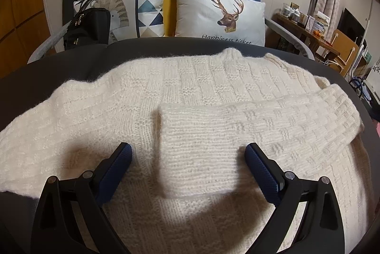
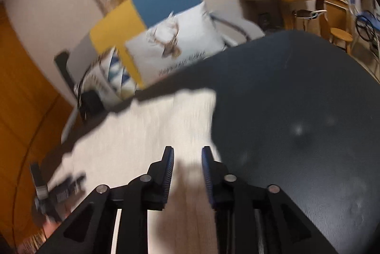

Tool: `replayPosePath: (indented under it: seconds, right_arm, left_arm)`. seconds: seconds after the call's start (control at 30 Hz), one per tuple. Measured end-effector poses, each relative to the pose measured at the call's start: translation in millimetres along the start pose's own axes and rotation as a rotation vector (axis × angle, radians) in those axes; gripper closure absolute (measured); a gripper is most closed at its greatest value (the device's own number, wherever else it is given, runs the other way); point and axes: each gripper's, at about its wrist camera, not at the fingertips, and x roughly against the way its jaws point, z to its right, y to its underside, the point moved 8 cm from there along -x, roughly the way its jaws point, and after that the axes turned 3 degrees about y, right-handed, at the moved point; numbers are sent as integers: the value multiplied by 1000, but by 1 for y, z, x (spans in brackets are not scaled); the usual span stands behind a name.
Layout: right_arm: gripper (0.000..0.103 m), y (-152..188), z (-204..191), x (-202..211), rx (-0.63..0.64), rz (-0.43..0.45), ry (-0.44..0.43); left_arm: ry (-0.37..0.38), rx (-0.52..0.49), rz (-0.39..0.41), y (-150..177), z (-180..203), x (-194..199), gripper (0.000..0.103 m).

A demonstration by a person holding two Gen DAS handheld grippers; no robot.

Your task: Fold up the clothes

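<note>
Two grippers over cream sweater, left gripper wide apart (empty), right gripper narrowly parted.

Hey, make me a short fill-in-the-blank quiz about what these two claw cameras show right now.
1. The cream knitted sweater lies on a dark grey ____.
2. The white cushion behind it bears a picture of a ____.
3. One sleeve is folded across the sweater's ____.
4. The left claw hovers with its jaws ____.

Missing words: table; deer; body; open
</note>
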Motion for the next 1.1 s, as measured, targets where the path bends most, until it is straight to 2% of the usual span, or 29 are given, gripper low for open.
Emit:
replayPosePath:
  seconds: [0.13,0.23,0.3,0.37,0.4,0.43,0.5,0.53,0.6,0.67,0.7,0.73,0.8,0.93,1.0,1.03,1.1]
  right_arm:
    - [78,-26,-5,-58,11,-60,37]
    - [83,-19,-8,-103,77,-184,95]
    - [85,-22,-12,-111,208,-150,175]
    - [86,-28,-8,-113,325,-103,336]
    - [84,-31,-1,-114,344,-83,404]
    - [73,-33,5,-114,332,-67,434]
    - [72,-32,15,-114,244,-45,383]
    - [73,-31,17,-113,238,-42,367]
    - [72,-30,10,-112,283,-69,357]
    - [75,-36,-2,-97,271,-46,270]
    - [75,-41,-12,-86,271,-2,218]
    - [75,-45,-21,-81,282,27,194]
    - [75,-50,-42,-83,327,28,152]
    - [86,-39,-57,-128,403,-112,223]
    - [91,-32,-45,-148,403,-171,283]
    - [94,-32,-39,-151,389,-169,302]
    - [94,-39,-26,-152,365,-115,370]
  left_arm:
    - [8,10,11,0,-2,2,5]
    - [3,9,10,0,-1,1,5]
    - [-2,4,6,1,0,0,5]
    - [-5,-1,3,1,1,-1,5]
    - [-5,0,4,1,1,-1,5]
    - [-5,0,4,1,1,0,5]
    - [-3,2,4,2,1,-1,5]
    - [-4,2,4,2,1,-1,5]
    - [-6,0,4,2,1,-1,5]
    - [-7,0,6,2,2,-1,5]
    - [-8,-1,6,2,2,-1,5]
    - [-9,-2,5,2,2,-1,5]
    - [-11,-2,4,2,2,-1,5]
    - [-14,-2,4,1,2,-1,5]
    - [-11,0,6,2,2,-1,5]
    - [-11,-1,7,2,2,-1,5]
    - [-13,-4,9,2,2,-2,5]
